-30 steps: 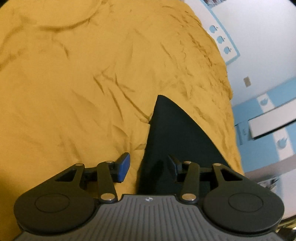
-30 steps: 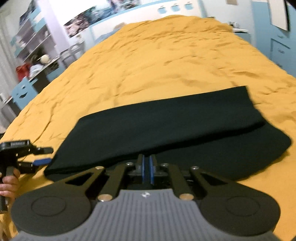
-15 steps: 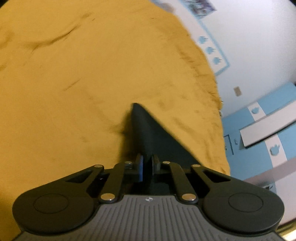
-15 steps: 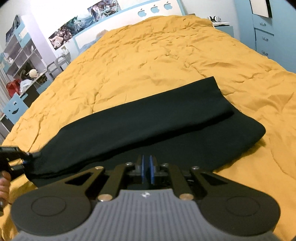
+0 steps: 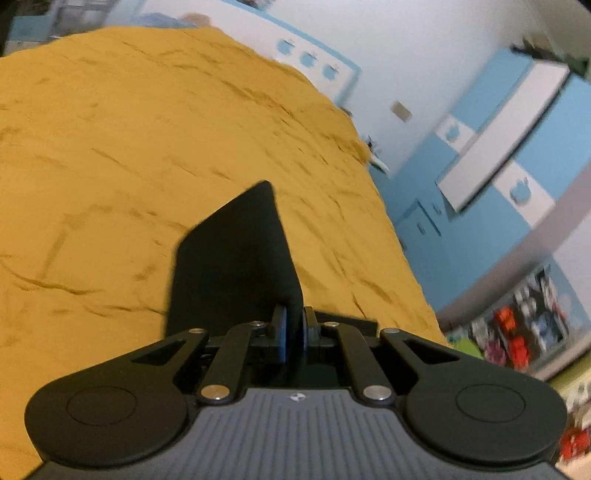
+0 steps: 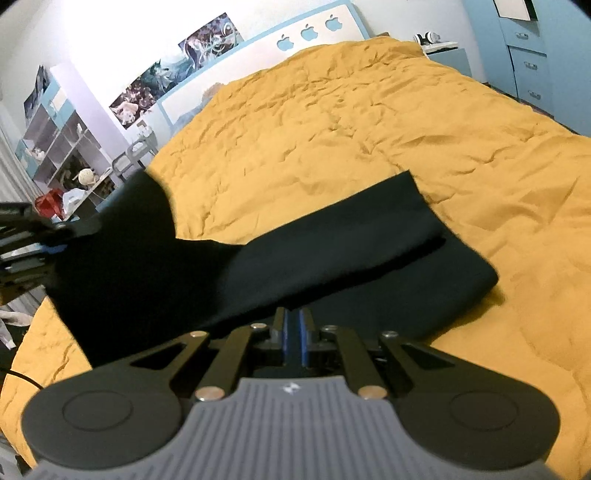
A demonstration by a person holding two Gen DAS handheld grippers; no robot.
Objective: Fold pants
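Black pants [image 6: 332, 258] lie across the yellow bedspread [image 6: 369, 122], folded lengthwise. My left gripper [image 5: 294, 325] is shut on one end of the pants [image 5: 236, 258] and holds it lifted off the bed; it shows at the left of the right wrist view [image 6: 48, 243]. My right gripper [image 6: 293, 328] is shut on the near edge of the pants, low over the bed. The far end of the pants still rests flat on the bedspread.
The headboard with apple shapes [image 6: 306, 33] is at the far end of the bed. Shelves with clutter [image 6: 55, 147] stand at the left. Blue drawers [image 6: 528, 51] and a nightstand [image 6: 443, 51] are at the right.
My left gripper closed on the pants' end and raised it off the bed, so the cloth now hangs up at the left. My right gripper stayed shut on the near edge.
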